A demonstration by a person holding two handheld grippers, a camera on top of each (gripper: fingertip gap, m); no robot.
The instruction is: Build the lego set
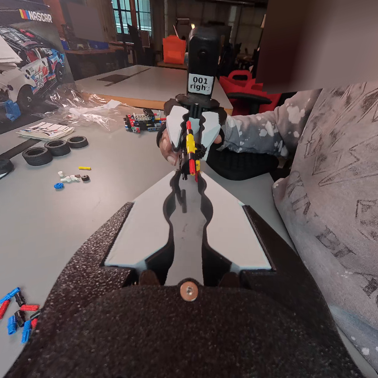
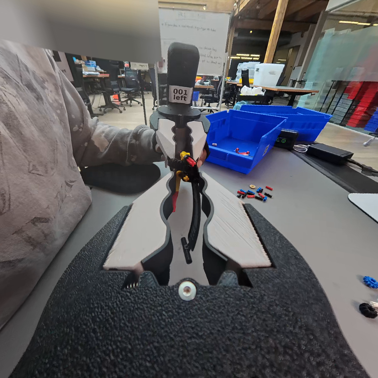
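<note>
A small lego sub-assembly (image 1: 190, 143) of black beams, a black gear and red and yellow axle parts hangs in the air between my two grippers, which face each other tip to tip. My left gripper (image 1: 189, 174) is shut on its near end. My right gripper (image 1: 191, 152) grips the far end. In the right wrist view my right gripper (image 2: 186, 176) is shut on the sub-assembly (image 2: 185, 163), with a long black curved beam (image 2: 195, 214) and a black pin running back between its fingers. The left gripper (image 2: 182, 160) holds the other end.
On the grey table: a part-built chassis (image 1: 143, 122), three black tyres (image 1: 57, 147), a sticker sheet (image 1: 46, 131), a clear plastic bag (image 1: 81, 110), the set's box (image 1: 30, 61), loose small parts (image 1: 71, 178), pins (image 1: 18, 313). Blue bins (image 2: 241, 141) and more pins (image 2: 254, 193) lie right. Both grippers' tips are close together, under 4 cm apart.
</note>
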